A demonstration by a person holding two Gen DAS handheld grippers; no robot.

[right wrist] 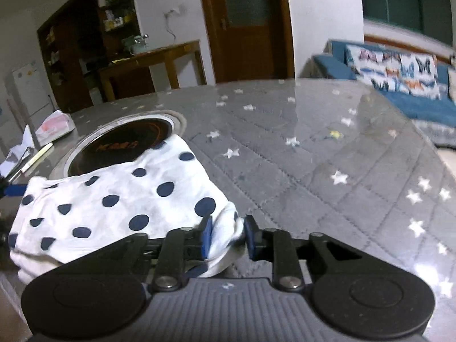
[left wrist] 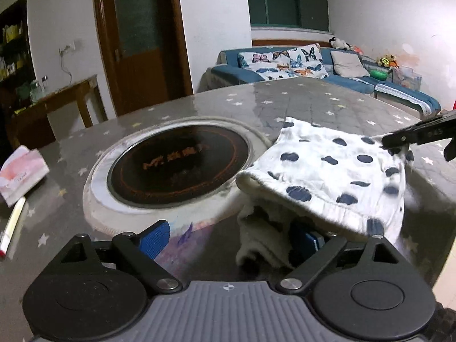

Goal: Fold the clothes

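Observation:
A white garment with dark blue dots (left wrist: 327, 168) lies folded on the grey star-patterned table (left wrist: 313, 102), beside the round hob. My left gripper (left wrist: 233, 236) is open; its right finger is under the garment's near hem, its left finger (left wrist: 155, 236) is bare. In the right wrist view the garment (right wrist: 114, 199) fills the left. My right gripper (right wrist: 226, 238) has its blue pads close on either side of the garment's corner (right wrist: 225, 233). It also shows at the right edge of the left wrist view (left wrist: 410, 139).
A black round hob (left wrist: 179, 162) is set in the table left of the garment. A tissue pack (left wrist: 21, 171) and a pen (left wrist: 12, 222) lie at the table's left edge. A blue sofa (left wrist: 313, 65) and a wooden door stand behind.

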